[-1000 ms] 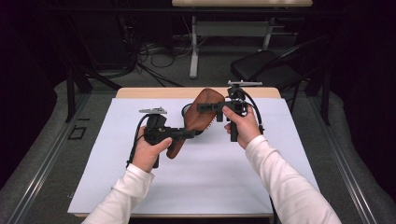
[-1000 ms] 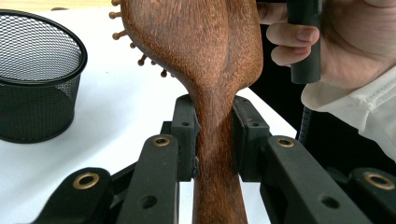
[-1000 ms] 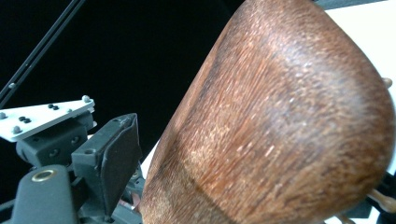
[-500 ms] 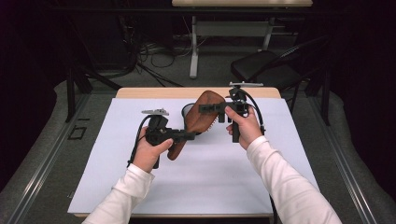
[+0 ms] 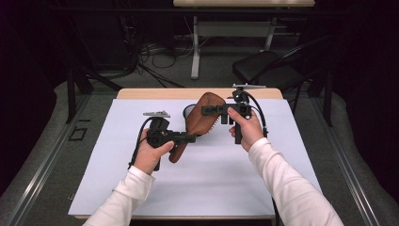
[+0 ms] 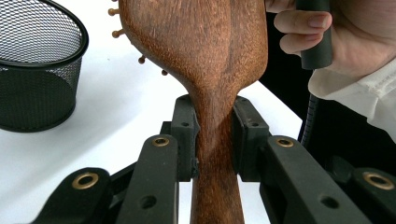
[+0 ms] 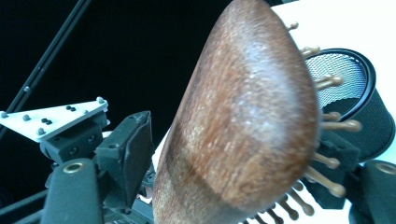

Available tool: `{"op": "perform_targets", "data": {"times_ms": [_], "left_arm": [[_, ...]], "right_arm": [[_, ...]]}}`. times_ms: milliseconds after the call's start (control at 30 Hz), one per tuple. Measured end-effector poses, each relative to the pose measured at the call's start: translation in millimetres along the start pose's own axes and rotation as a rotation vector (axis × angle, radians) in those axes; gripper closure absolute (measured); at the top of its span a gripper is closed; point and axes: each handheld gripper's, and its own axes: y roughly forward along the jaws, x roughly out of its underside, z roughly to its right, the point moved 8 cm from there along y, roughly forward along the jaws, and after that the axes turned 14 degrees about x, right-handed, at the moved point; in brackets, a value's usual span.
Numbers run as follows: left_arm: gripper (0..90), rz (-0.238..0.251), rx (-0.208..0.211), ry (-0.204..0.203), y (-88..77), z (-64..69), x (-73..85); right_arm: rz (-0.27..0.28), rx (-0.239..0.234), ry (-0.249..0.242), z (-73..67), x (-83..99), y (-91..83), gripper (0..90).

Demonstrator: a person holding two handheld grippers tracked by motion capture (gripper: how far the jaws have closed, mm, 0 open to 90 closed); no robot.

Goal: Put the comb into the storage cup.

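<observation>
Left gripper view, black mesh basket [image 6: 39,70], nothing visible inside, on white table [image 6: 116,107]

Left gripper view: hairbrush [image 6: 205,60] head ran off the top edge; handle end cut by the bottom edge. Mesh basket [image 6: 37,70] cut by the left edge. The other hand [image 6: 345,42] cut at the top and right edges.

Right gripper view: brush back hid most of the basket [image 7: 355,93]; contact of the right tongs [image 7: 233,158] pads with the brush could not be told.

High view: basket [image 5: 189,111] largely hidden behind the brush [image 5: 200,117]; bristles too small to tell.
</observation>
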Motion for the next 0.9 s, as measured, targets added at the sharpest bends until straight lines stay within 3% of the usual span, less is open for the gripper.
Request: {"op": "perform_targets", "data": {"times_ms": [200, 533, 900], "left_arm": [[74.2, -0.012, -0.007, 0.003, 0.6, -1.2, 1.2], [74.2, -0.028, -0.011, 0.007, 0.8, -3.2, 2.4], [73.9, -0.050, -0.026, 0.011, 2.9, -7.1, 5.3]], "right_arm": [[0.015, -0.034, 0.038, 1.4, -1.7, -2.5, 33.6], [0.015, -0.026, 0.050, 3.4, -1.7, -3.0, 40.9], [0.004, -0.069, 0.085, 5.3, -0.2, -1.5, 45.4]]}}
